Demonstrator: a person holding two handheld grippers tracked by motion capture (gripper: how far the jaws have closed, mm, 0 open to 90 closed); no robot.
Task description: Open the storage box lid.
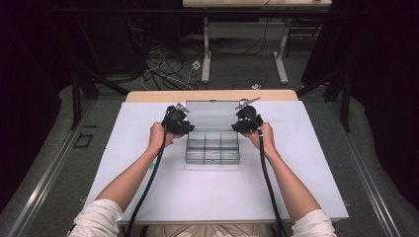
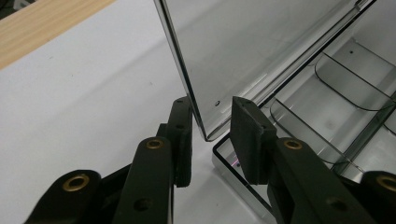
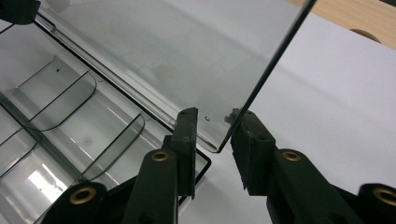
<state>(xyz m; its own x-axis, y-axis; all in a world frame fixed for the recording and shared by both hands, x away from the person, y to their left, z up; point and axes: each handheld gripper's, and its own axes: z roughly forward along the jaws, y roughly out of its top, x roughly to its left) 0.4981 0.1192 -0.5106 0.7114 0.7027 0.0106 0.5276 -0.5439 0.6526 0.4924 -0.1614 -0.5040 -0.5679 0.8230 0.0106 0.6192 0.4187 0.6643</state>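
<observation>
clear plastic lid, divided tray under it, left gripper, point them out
clear plastic lid [image 2: 261, 42], left gripper view, its flat panel
divided clear plastic tray [image 3: 70, 100], right gripper view, a curved divider
left gripper [image 1: 184, 124], high view, between its fingertips

One camera sits high above the person and looks down and forward at the whole white surface [image 1: 217, 192]. Two more ride on the claws, very close, each at a corner of the clear box's [image 1: 212, 148] open lid [image 2: 261, 51]. All three see that lid.
</observation>
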